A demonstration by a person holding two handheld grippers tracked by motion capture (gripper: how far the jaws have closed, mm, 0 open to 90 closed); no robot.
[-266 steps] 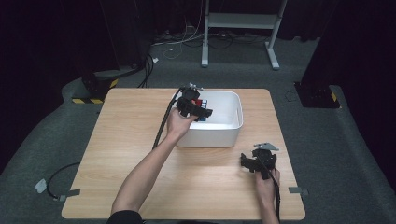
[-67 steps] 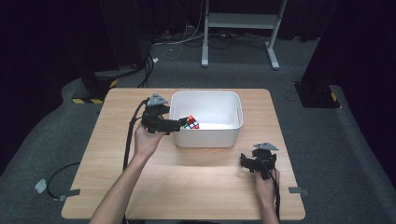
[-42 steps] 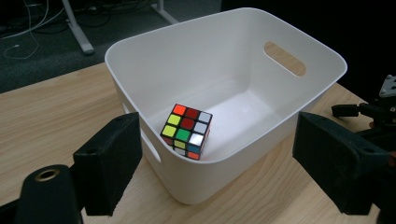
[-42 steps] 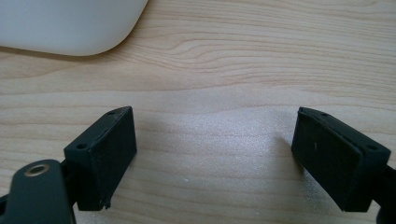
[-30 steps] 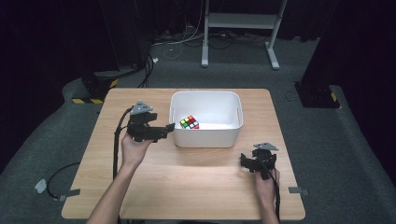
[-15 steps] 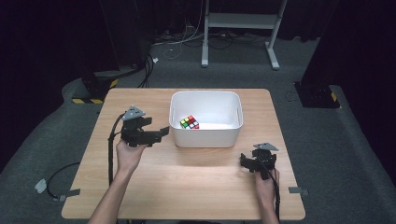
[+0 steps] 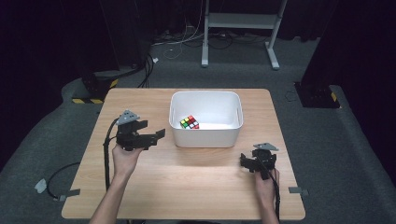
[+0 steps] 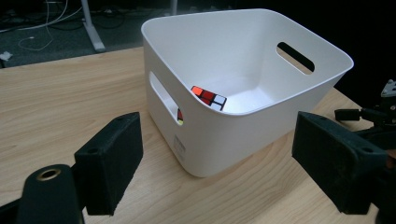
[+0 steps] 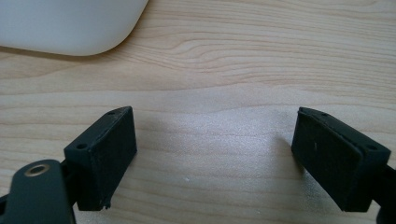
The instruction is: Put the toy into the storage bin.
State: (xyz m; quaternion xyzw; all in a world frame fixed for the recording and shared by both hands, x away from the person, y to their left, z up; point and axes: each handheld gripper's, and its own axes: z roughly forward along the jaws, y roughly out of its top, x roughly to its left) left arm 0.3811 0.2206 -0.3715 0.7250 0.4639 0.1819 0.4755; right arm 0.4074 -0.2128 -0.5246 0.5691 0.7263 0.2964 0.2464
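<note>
Peeking over bin (image 8: 243, 88) rim, cube (image 8: 208, 97), left tool (image 7: 156, 135) empty

Your bin (image 7: 205, 135) is plain white, inside and out. The cube (image 7: 189, 122) in it shows red, yellow, green and white squares on a black grid. Your table (image 7: 187, 186) is pale wood with wavy grain. Both grippers, left (image 7: 159, 135) at 9 o'clock and right (image 7: 246, 161) at 4, are matt black with grey top plates. The floor (image 7: 46, 154) is grey carpet.
</note>
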